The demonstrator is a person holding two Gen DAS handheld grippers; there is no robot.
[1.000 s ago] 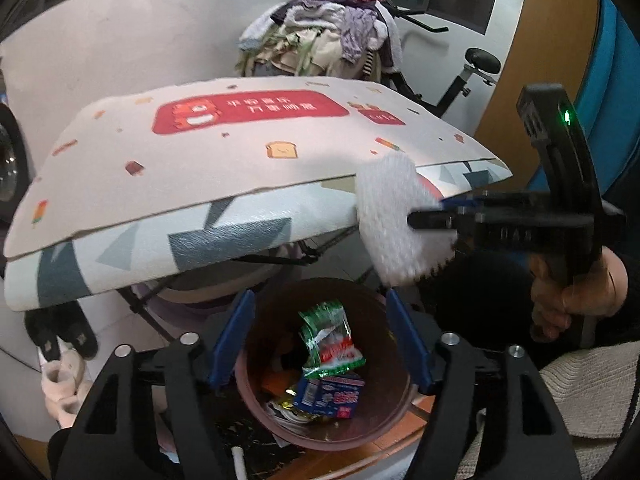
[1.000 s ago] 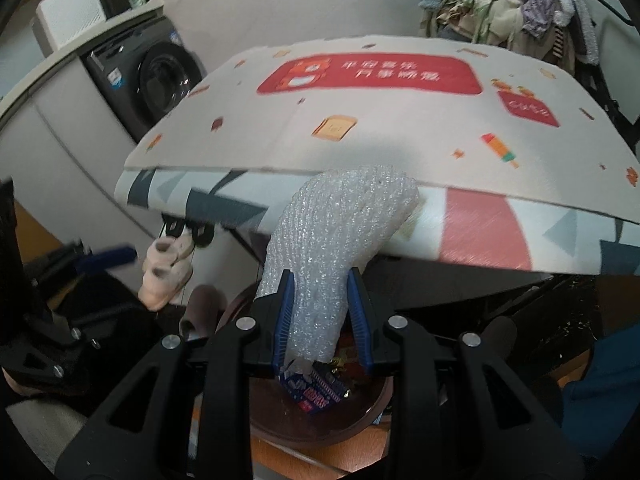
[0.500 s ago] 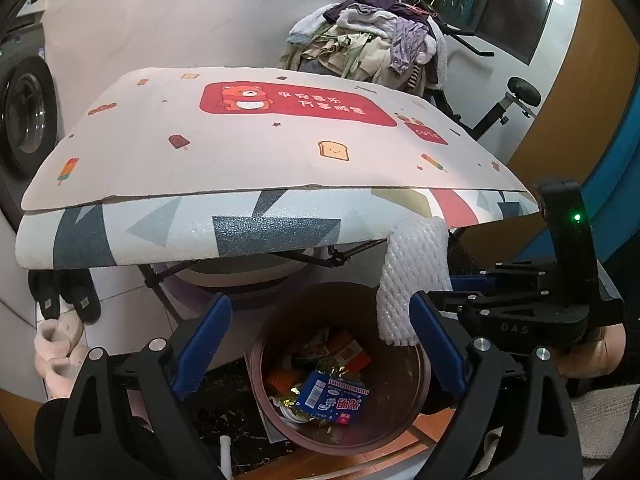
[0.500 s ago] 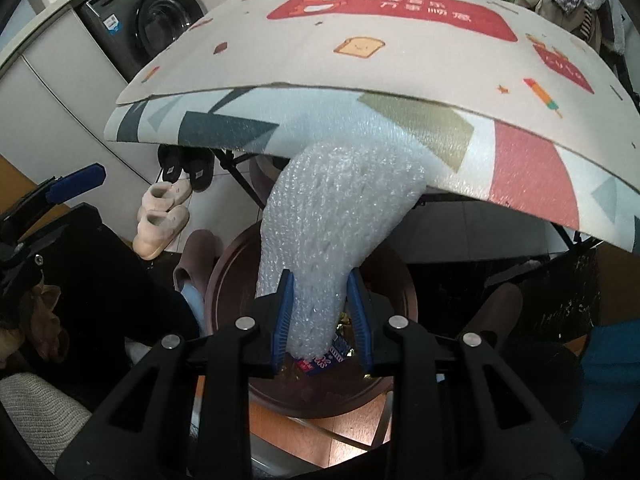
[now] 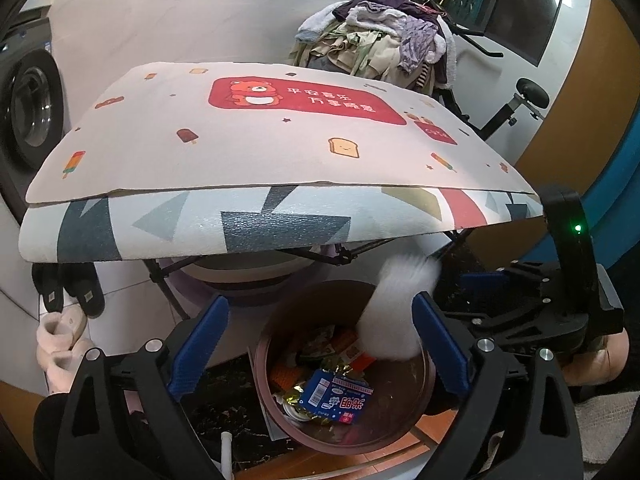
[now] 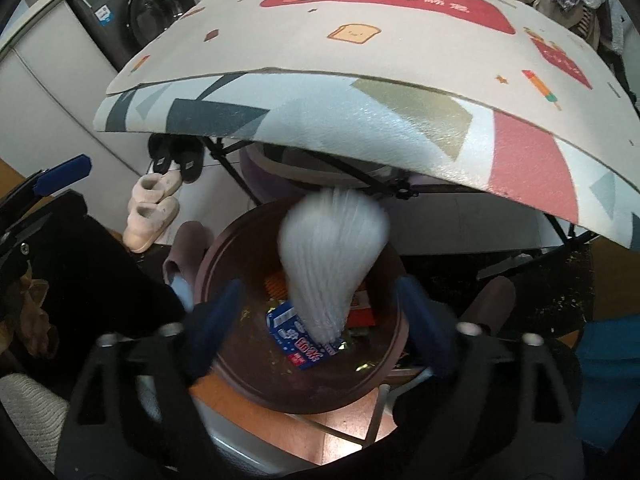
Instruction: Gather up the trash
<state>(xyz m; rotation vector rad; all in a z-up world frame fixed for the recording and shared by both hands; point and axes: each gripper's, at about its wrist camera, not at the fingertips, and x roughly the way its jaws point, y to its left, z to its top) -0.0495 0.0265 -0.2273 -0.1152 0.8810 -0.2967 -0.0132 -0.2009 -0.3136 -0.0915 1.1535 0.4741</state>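
Foam wrap dropping into the trash bin below the table edge.

Table [image 5: 256, 148] with printed mat across the upper field of both views, its patterned edge overhanging the brown trash bin [image 6: 240, 376]. Washing machine [image 6: 156, 4] fully shown only in the right wrist view; heap of clothes [image 5: 380, 40] and exercise bike shown best in the left wrist view. Right gripper [image 6: 316, 312] with fingers opening, motion-blurred, well clear of the white foam wrap [image 6: 332, 256] blurred above the bin mouth. Left gripper [image 5: 320, 348] fingers opening, nothing between them. Blue snack packet [image 5: 336, 396] and other wrappers inside the bin. Slippers [image 6: 150, 216] on the floor beside it.
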